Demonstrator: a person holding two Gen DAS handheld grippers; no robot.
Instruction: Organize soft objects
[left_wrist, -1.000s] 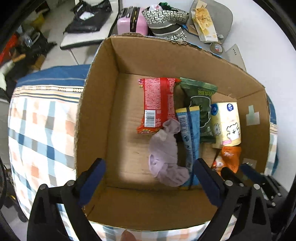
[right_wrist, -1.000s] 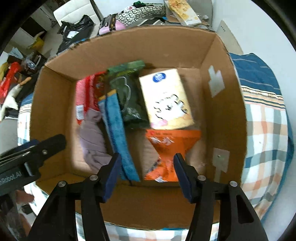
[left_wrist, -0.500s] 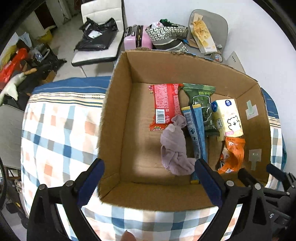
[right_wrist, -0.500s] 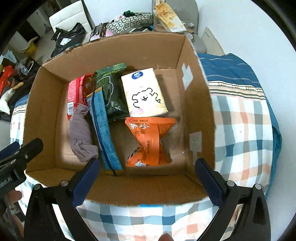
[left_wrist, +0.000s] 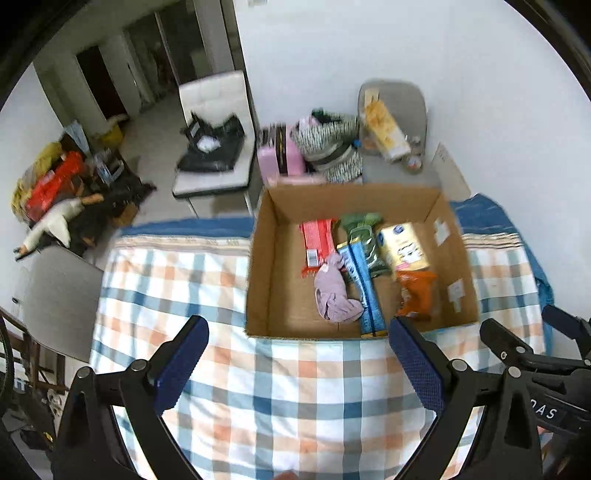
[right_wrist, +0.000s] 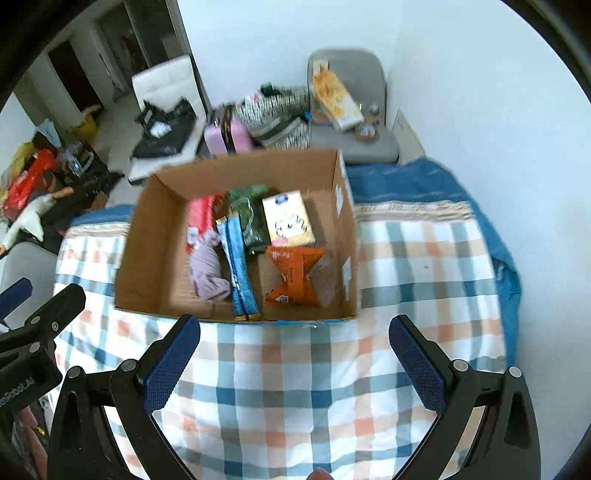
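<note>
Both grippers hang above the checked bedcover on the near side of the cardboard box. The left gripper (left_wrist: 297, 363) has its jaws spread wide with nothing between them but blanket; the right gripper (right_wrist: 295, 360) is spread just as wide and equally empty. Neither touches the cardboard box (left_wrist: 258, 280) or anything in it.

The box sits open-topped on the plaid blanket (left_wrist: 258, 398), a blue, orange and white check with a plain blue edge beyond the box. Inside it, a crumpled lilac sock (left_wrist: 334, 293) lies on the box floor, overlapping the lower end of a red snack packet (left_wrist: 316, 240). Just right of the sock runs a long blue packet (left_wrist: 364, 291), reaching the box's near wall. Behind that is a dark green packet (left_wrist: 364, 236), then a cream tissue pack (left_wrist: 404, 245) toward the box's right wall, with an orange snack bag (left_wrist: 417, 293) in front of the tissues.

Past the box's far wall stand a pink case (left_wrist: 277, 160), a black-and-white patterned bag (left_wrist: 328, 147), a white chair (left_wrist: 218, 144) carrying a black bag, and a grey chair (left_wrist: 399, 122) against the white wall.

The right wrist view shows a clear, brownish end on the orange bag, which the left view does not make out. Each view catches the other gripper at its edge.
</note>
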